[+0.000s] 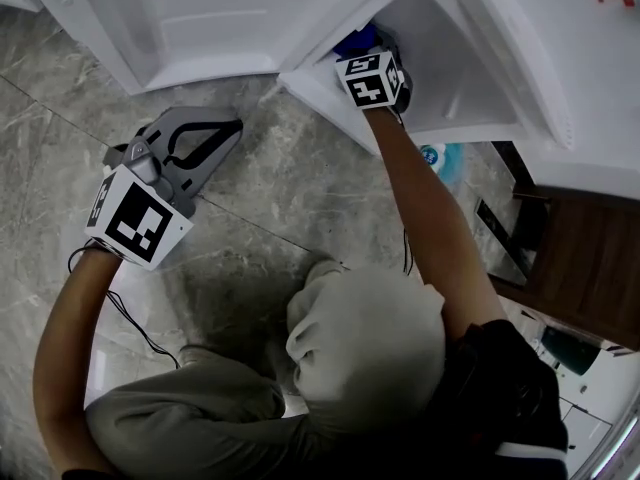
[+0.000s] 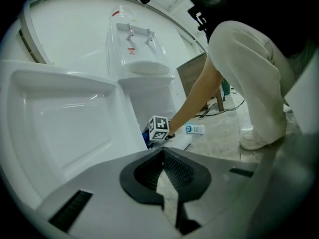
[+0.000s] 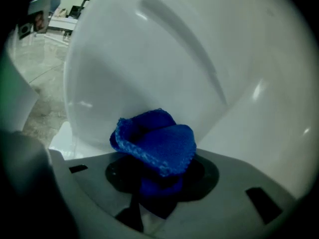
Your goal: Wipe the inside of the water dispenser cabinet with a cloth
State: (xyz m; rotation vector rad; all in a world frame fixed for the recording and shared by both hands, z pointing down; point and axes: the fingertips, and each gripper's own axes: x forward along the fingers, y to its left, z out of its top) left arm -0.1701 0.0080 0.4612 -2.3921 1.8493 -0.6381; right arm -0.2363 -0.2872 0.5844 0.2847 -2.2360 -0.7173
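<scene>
I am working at the tall white plastic water dispenser cabinet (image 1: pixel 470 83) from a crouch on the grey marble floor (image 1: pixel 290 193). Its white moulded door (image 1: pixel 200 18) is standing swung open ahead of the left gripper (image 1: pixel 210 140). The right gripper (image 1: pixel 372 53) is reaching down into the cabinet's mouth so that what it carries is meeting the lower inner wall, and smooth white plastic is filling everything ahead of and above its jaws. Those jaws are clamping a bunched blue knitted cloth (image 3: pixel 157 143), which is bulging out in front of the tips (useful, since the soft wad rather than hard plastic is the part nearest the wall). The cloth is sitting right at the wall, but I cannot tell whether it is actually pressing on it. I am judging the wiping to be under way, with plenty of the interior probably left to cover.

The left gripper is hanging outside the cabinet, above the floor and short of the door, its jaws closed tight on nothing. I think it is idling there to leave the right arm room. A small blue-labelled bottle (image 2: pixel 195 129) is lying on the floor behind the right gripper, beside the forearm.
</scene>
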